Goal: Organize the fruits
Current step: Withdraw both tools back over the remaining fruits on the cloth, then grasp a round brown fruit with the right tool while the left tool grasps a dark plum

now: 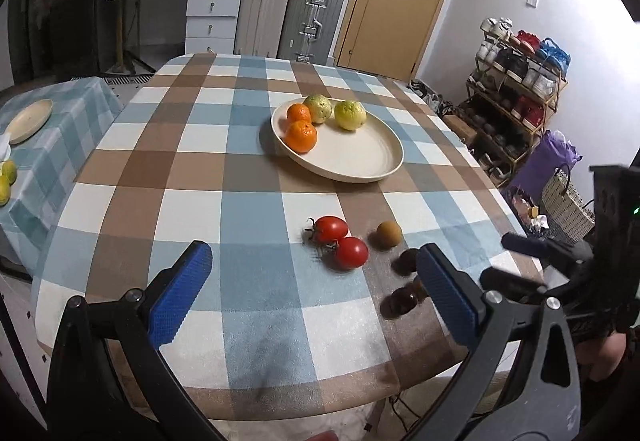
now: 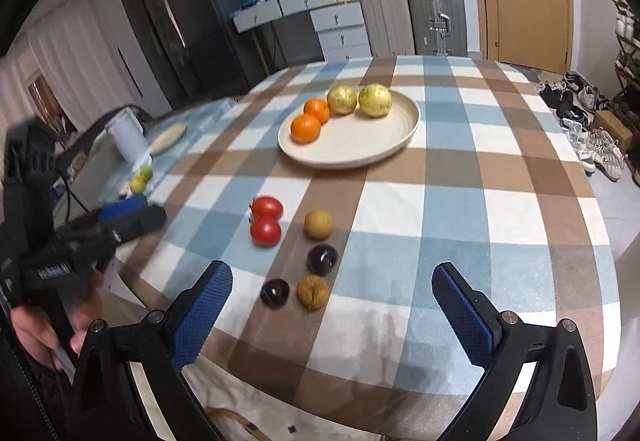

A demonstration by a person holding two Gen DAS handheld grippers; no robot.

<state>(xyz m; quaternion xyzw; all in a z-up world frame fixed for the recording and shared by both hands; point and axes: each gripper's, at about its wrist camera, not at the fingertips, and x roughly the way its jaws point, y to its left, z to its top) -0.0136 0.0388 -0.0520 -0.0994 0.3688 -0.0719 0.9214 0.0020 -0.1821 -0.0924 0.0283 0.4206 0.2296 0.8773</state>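
Note:
A cream plate on the checked table holds two oranges and two yellow-green fruits. Nearer on the cloth lie two red tomatoes, a round brown fruit, two dark purple fruits and a wrinkled brown fruit. My left gripper is open and empty, above the near table edge. My right gripper is open and empty, just short of the dark fruits.
A side table at the left carries a small plate and yellow fruits. Suitcases, drawers and a door stand behind. A shoe rack and bags stand to the right of the table.

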